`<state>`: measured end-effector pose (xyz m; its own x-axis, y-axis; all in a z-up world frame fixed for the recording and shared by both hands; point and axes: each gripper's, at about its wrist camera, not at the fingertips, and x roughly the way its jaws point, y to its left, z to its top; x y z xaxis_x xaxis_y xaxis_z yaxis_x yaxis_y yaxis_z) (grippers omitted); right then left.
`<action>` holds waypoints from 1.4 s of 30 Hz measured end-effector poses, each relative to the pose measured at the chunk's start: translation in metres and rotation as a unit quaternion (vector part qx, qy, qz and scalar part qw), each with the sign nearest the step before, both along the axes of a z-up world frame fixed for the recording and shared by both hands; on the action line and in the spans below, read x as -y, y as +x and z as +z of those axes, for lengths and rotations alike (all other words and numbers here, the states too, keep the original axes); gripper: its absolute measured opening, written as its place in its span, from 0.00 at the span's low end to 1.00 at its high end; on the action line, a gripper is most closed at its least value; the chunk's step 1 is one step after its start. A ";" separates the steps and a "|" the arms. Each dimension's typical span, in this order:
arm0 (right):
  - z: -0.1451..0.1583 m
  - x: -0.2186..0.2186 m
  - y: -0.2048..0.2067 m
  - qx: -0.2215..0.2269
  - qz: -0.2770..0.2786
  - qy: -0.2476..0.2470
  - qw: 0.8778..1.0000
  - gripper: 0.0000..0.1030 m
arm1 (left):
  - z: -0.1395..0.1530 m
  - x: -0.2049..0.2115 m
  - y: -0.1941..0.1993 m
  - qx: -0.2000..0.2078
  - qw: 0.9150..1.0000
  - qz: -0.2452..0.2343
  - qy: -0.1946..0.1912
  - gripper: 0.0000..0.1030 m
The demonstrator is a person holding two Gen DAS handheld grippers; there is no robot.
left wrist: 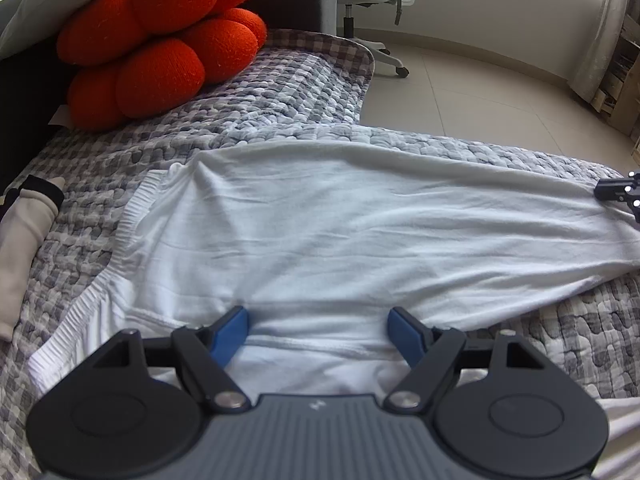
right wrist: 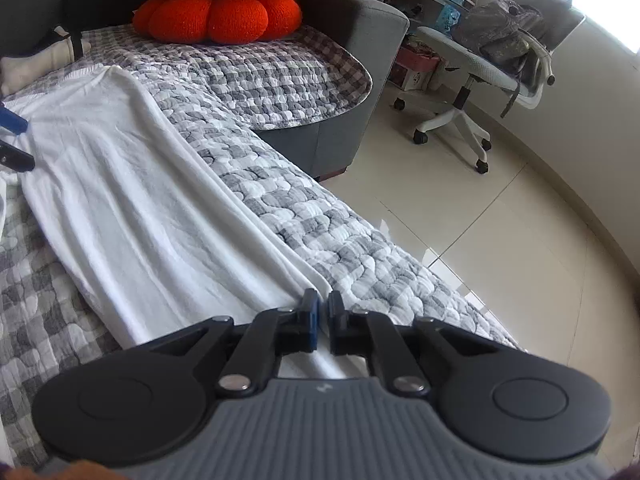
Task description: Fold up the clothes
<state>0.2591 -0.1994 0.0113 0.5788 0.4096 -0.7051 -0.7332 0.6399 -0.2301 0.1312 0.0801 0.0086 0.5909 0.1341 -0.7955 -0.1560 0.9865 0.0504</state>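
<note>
1. White, soft knit trousers (left wrist: 328, 232) with a ribbed waistband lie lengthwise, lightly creased, on a puffy grey-checked quilt (left wrist: 280, 92).
2. The left gripper (left wrist: 318, 330) hangs spread wide over the waist end, its blue pads clear of the cloth.
3. The right gripper (right wrist: 323, 314) is clenched on the gathered leg end.
4. Bulbous orange cushions (right wrist: 218, 12) sit behind on the quilt.
</note>
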 end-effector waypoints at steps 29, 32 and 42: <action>0.001 -0.001 0.003 0.043 -0.023 -0.005 0.999 0.00 | 0.002 0.001 -0.001 0.004 1.000 0.007 0.000 0.76; 0.002 0.000 0.009 0.070 -0.054 -0.002 0.996 0.00 | 0.005 0.000 -0.001 0.010 1.000 0.009 -0.006 0.76; -0.018 -0.005 0.015 0.074 -0.096 -0.019 0.992 0.03 | 0.001 0.000 0.002 0.005 1.000 0.005 0.004 0.76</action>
